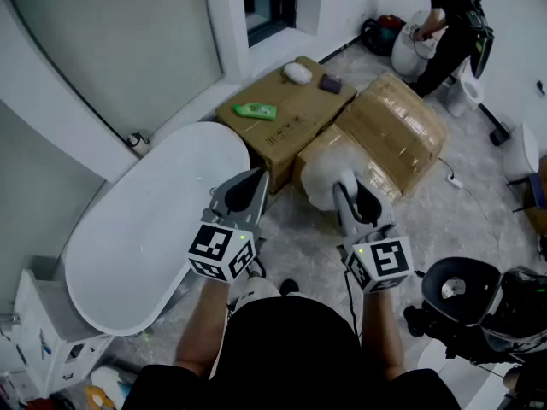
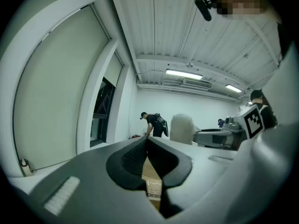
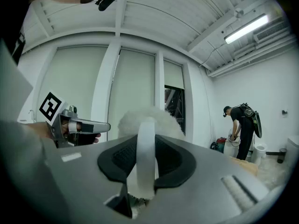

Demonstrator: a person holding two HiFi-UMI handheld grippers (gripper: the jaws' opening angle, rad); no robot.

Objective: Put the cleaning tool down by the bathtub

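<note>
Right jaws: closed on the white handle (image 3: 145, 167) of the cleaning tool (image 3: 166, 124); we see the handle stand upright between the two pads, which press it from both sides.
Cleaning tool: its fluffy white head sits just past the jaw tips; we find it held in the air, off the floor, to the right of the bathtub (image 1: 145, 229) and apart from it; in the head view it overlaps the near corner of the wrapped box (image 1: 402, 135).
Right gripper (image 3: 145, 141): held level; its marker cube faces the head camera.
Left jaws: tips together; we see nothing between them.
Left gripper (image 2: 147, 141): held level beside the right one, well apart from it; in the head view it lies just off the bathtub's right rim.
Bathtub: white, oval, set along the window wall on the left.
Boxes: a brown cardboard box (image 1: 299, 114) stands past the tub's far end; the wrapped box touches its right side.
On the brown box: a green thing (image 1: 255, 110), a white rounded thing (image 1: 297, 73), a small purple thing (image 1: 331, 82); we cannot tell what they are.
Far corner: another person (image 1: 444, 28) in black bends over a white fixture.
</note>
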